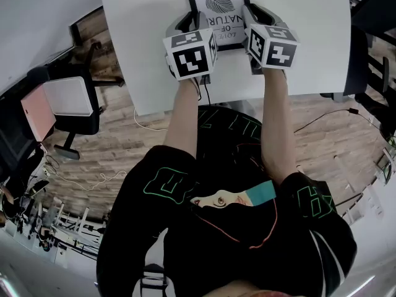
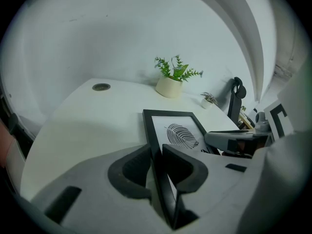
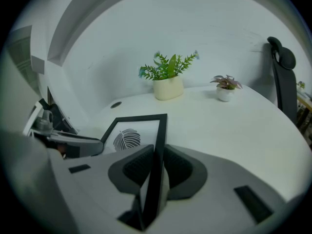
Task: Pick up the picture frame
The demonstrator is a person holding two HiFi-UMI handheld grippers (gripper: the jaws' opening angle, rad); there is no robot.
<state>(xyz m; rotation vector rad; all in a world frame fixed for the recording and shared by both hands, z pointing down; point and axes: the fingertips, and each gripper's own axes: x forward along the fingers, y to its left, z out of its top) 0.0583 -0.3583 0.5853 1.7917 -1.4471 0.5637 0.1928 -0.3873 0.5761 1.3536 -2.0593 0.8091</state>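
Note:
A black picture frame (image 1: 218, 5) with a leaf print lies on the white table (image 1: 309, 54) in front of me. My left gripper (image 1: 190, 22) grips the frame's left rail (image 2: 152, 140), which stands between its two dark pads (image 2: 134, 167), both touching it. My right gripper (image 1: 260, 17) holds the opposite rail (image 3: 160, 140) the same way, with its pads (image 3: 178, 167) pressed on either side. In both gripper views the leaf print (image 2: 181, 136) shows beyond the jaws, and each view catches the other gripper at its side.
A cream pot with a green plant (image 3: 168, 87) and a smaller potted plant (image 3: 225, 92) stand at the table's far side, next to the wall. A round cable hole (image 2: 101, 87) sits in the tabletop. An office chair (image 1: 68, 98) stands left of the table, a black chair (image 3: 285, 82) right.

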